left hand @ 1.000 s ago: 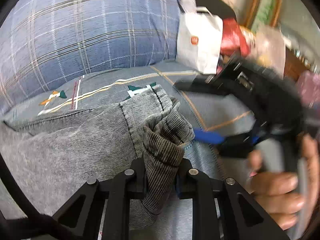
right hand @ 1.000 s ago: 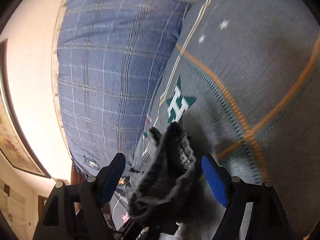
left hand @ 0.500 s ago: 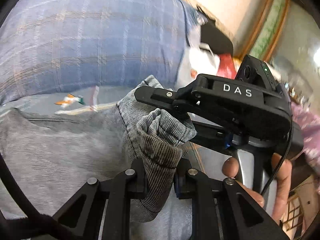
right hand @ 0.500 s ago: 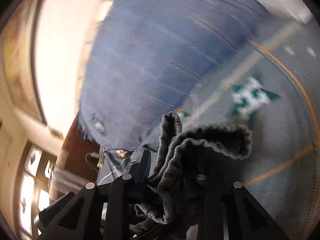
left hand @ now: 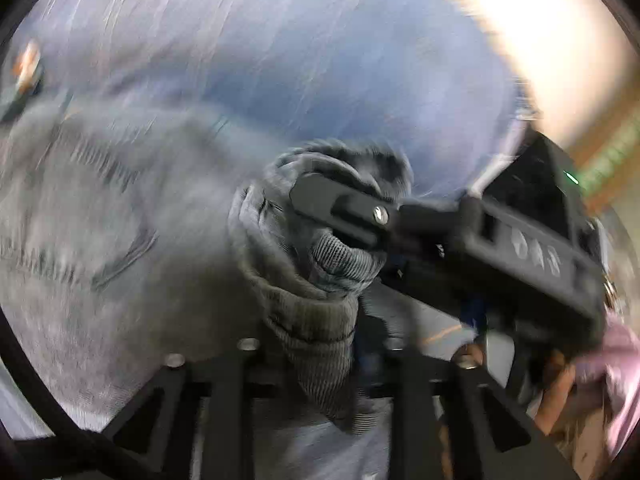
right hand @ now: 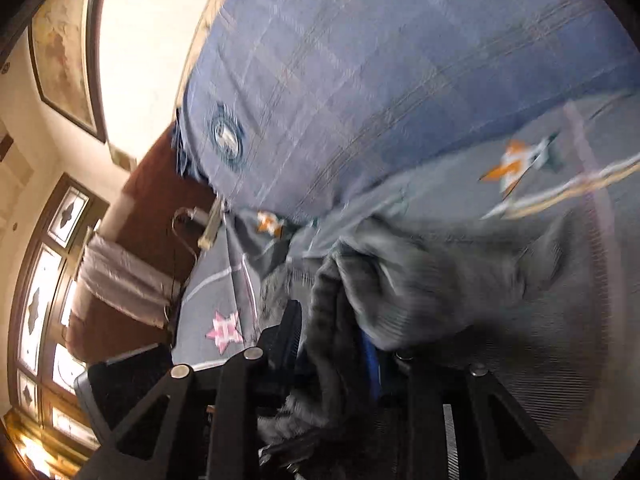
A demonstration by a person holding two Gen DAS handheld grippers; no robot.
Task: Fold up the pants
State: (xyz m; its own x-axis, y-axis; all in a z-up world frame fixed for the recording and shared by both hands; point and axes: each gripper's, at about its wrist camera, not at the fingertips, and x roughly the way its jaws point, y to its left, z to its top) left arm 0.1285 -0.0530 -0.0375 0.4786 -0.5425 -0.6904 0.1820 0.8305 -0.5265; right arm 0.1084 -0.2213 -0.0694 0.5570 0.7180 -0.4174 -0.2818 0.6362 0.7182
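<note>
Basically the grey ribbed pants [left hand: 312, 320] are bunched at one end and lifted off the bed [right hand: 520, 208], the rest of the fabric trailing down to the left onto the bedspread. Both grips sit on the same gathered end, probably so that end can be carried over the rest for a fold. Left tongs [left hand: 320, 356] are clenched on a thick roll of the cloth, jaws nearly together with fabric filling the gap. Right tongs [right hand: 336, 356] are also closed on a bunch of the pants, the blue pad just showing beside the cloth; in the left view its finger presses right against the same wad. Blue plaid pillow [right hand: 380, 60] sits behind, near the pants. Heavy motion blur.
</note>
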